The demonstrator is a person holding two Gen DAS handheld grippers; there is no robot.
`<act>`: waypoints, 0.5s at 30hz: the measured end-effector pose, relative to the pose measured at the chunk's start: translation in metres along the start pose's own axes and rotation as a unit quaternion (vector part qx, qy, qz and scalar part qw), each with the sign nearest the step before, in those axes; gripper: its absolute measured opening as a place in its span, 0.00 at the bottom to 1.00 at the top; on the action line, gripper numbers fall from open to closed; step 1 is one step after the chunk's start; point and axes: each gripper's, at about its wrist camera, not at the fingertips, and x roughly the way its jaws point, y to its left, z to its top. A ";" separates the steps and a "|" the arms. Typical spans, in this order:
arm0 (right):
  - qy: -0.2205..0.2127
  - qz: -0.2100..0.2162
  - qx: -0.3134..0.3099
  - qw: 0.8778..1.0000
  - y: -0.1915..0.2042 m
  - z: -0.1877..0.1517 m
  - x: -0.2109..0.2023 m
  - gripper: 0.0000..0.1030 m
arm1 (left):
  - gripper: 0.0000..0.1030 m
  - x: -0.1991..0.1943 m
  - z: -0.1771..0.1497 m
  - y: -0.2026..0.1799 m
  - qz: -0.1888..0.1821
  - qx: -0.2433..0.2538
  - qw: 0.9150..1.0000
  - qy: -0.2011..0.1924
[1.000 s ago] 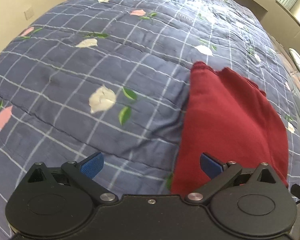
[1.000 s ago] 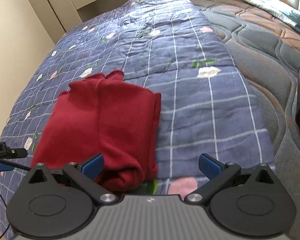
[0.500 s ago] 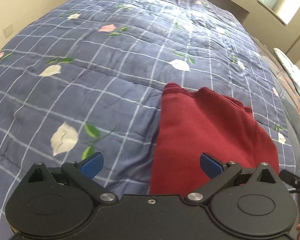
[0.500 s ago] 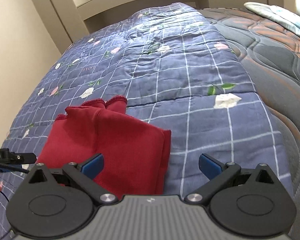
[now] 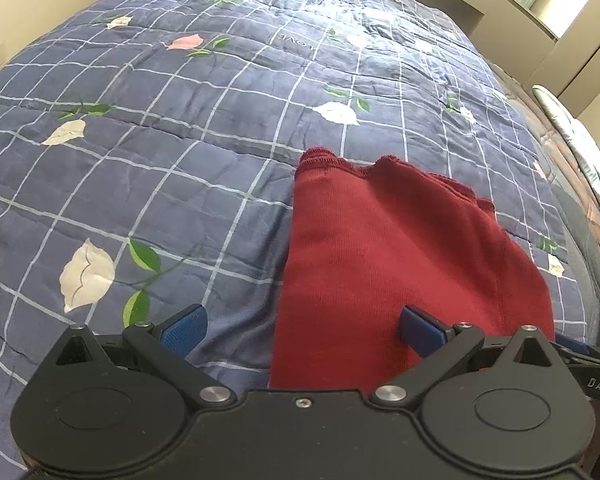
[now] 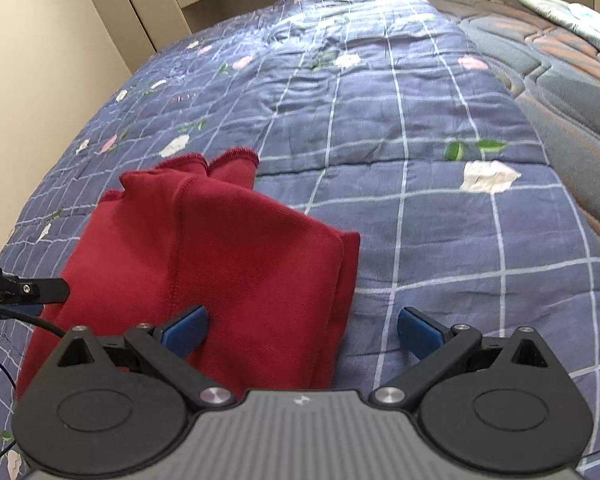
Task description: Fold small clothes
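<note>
A dark red garment (image 5: 396, 264) lies folded flat on the blue checked bedspread (image 5: 204, 128), cuffs pointing away from me. My left gripper (image 5: 302, 326) is open and empty, hovering over the garment's near left edge. In the right wrist view the garment (image 6: 212, 256) lies left of centre. My right gripper (image 6: 302, 330) is open and empty over the garment's near right edge. The left gripper's side shows at the left edge of the right wrist view (image 6: 24, 290).
The floral bedspread (image 6: 420, 152) covers most of the bed. A quilted brown and grey mattress (image 6: 572, 80) is bare to the right, with a pillow (image 6: 572, 16) at its far end. Beige walls and cupboards ring the bed.
Both grippers have pulled back and lifted a little, so the garment sits more central and farther off in each view. The garment lies still. Both stay open.
</note>
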 end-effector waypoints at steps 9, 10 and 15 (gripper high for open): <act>-0.006 0.020 0.018 1.000 -0.010 -0.005 0.005 1.00 | 0.99 0.009 0.002 -0.002 -0.004 0.006 1.000 0.005; -0.008 0.022 0.018 1.000 -0.010 -0.007 0.005 1.00 | 0.99 0.011 0.002 -0.003 -0.006 0.006 1.000 0.006; -0.053 0.028 0.021 0.998 -0.013 -0.022 0.002 1.00 | 0.99 0.017 0.001 -0.007 -0.010 0.012 1.000 0.014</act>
